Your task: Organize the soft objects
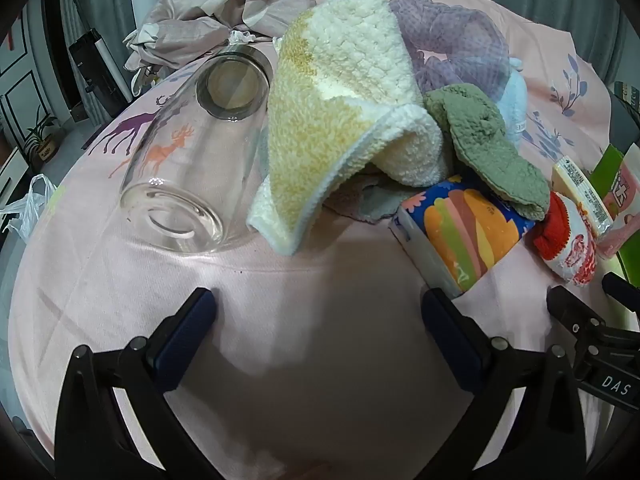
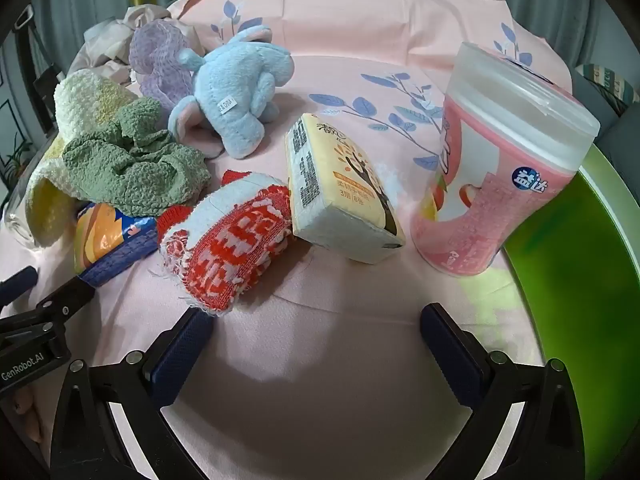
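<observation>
A pile of soft things lies on the pink tablecloth (image 1: 304, 312): a cream-and-yellow fluffy cloth (image 1: 340, 120), a green cloth (image 1: 492, 148), a purple cloth (image 1: 448, 36) and a blue plush elephant (image 2: 240, 88). A red-and-white knitted piece (image 2: 232, 236) lies just ahead of my right gripper (image 2: 316, 328), whose left fingertip is close under its frayed edge. My left gripper (image 1: 320, 312) hovers over bare cloth in front of the cream cloth. Both grippers stand open with nothing between the fingers.
A clear glass jar (image 1: 192, 160) with deer prints lies on its side at the left. Two tissue packs, burger-print (image 1: 468, 228) and yellow (image 2: 340, 188), lie among the cloths. A pink canister (image 2: 500, 160) stands right, beside a green rim (image 2: 568, 280). Crumpled beige fabric (image 1: 216, 16) lies at the back.
</observation>
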`<state>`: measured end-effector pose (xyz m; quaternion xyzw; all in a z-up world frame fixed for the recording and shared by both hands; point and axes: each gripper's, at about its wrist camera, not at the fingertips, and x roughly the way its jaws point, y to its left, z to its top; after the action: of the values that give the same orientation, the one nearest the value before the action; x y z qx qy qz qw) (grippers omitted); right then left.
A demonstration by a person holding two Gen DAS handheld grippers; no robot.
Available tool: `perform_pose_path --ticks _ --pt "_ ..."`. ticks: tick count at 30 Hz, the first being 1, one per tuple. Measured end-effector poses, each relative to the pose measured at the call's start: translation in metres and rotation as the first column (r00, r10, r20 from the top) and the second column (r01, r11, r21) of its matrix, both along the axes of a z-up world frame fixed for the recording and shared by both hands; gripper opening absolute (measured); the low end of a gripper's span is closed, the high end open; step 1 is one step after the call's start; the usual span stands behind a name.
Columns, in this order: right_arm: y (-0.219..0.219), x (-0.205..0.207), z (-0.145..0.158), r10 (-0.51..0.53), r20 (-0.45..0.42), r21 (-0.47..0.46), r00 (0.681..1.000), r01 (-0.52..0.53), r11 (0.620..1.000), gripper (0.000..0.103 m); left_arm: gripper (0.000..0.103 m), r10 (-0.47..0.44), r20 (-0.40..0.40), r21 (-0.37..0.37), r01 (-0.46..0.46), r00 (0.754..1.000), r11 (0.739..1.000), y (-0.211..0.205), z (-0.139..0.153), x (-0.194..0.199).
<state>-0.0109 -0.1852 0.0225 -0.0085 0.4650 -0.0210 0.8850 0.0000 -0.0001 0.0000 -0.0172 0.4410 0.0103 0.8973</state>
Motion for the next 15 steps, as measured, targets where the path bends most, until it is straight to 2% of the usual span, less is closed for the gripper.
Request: perform_pose_path --ticks 15 --pt "-0.0055 -0.0016 0.0014 -0.007 0.002 0.010 1.000 0.007 1.000 0.103 0.102 -0.003 -0.003 0.000 0.003 1.000 1.000 0.0000 0.0000 -0.0002"
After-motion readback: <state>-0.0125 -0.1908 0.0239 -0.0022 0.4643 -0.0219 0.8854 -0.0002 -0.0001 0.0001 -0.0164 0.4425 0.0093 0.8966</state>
